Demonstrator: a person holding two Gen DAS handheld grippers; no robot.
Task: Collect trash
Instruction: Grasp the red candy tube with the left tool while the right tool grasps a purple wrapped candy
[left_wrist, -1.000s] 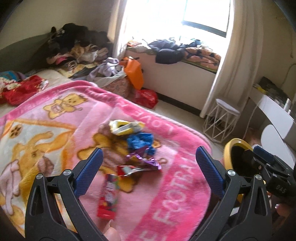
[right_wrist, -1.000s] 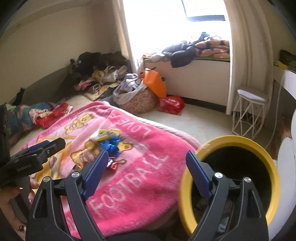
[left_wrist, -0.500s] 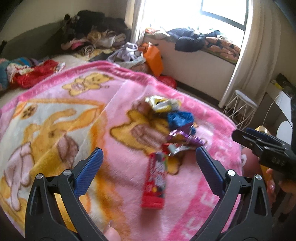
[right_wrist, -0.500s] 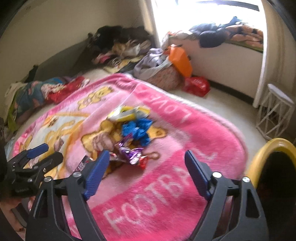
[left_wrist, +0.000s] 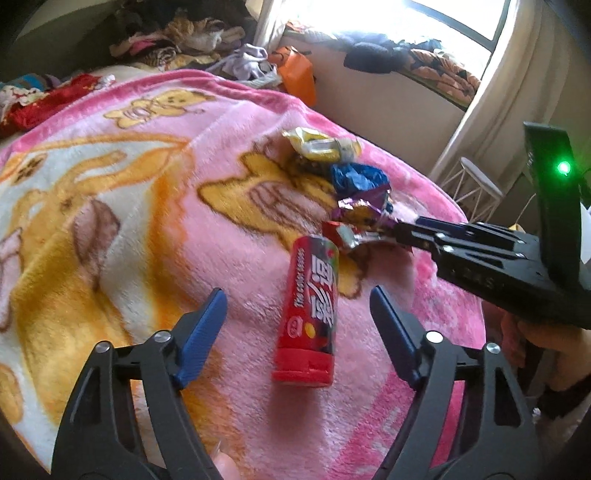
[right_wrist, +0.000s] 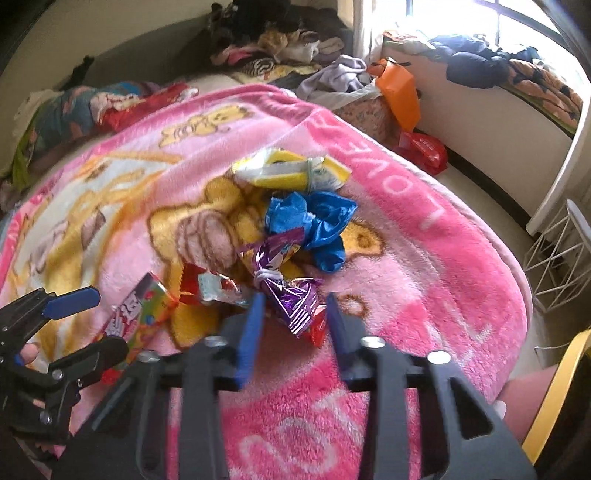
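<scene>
A red candy tube (left_wrist: 310, 310) lies on the pink blanket (left_wrist: 147, 221). My left gripper (left_wrist: 297, 299) straddles the tube with its jaws closing, and the pads stand clear of it. Behind the tube sit a red-silver wrapper (left_wrist: 343, 236), a purple wrapper (right_wrist: 291, 295), a blue wrapper (right_wrist: 314, 221) and a yellow wrapper (right_wrist: 291, 170). My right gripper (right_wrist: 294, 301) is closing on the purple wrapper's near end, with both pads against its sides. The right gripper (left_wrist: 397, 227) comes in from the right in the left wrist view. At far left in the right wrist view, the left gripper (right_wrist: 110, 321) flanks the tube (right_wrist: 136, 314).
A yellow bin rim (right_wrist: 554, 387) shows at the lower right, off the bed's edge. A white wire stool (right_wrist: 561, 251) stands by the curtain. An orange bag (right_wrist: 399, 92) and a red bag (right_wrist: 424, 147) sit beyond the bed, with clothes piled (right_wrist: 280, 44) at the back.
Both grippers have come down close over the trash. The right one swung left from the yellow bin to the wrappers and its jaws narrowed around the purple one. The left jaws narrowed around the tube.
</scene>
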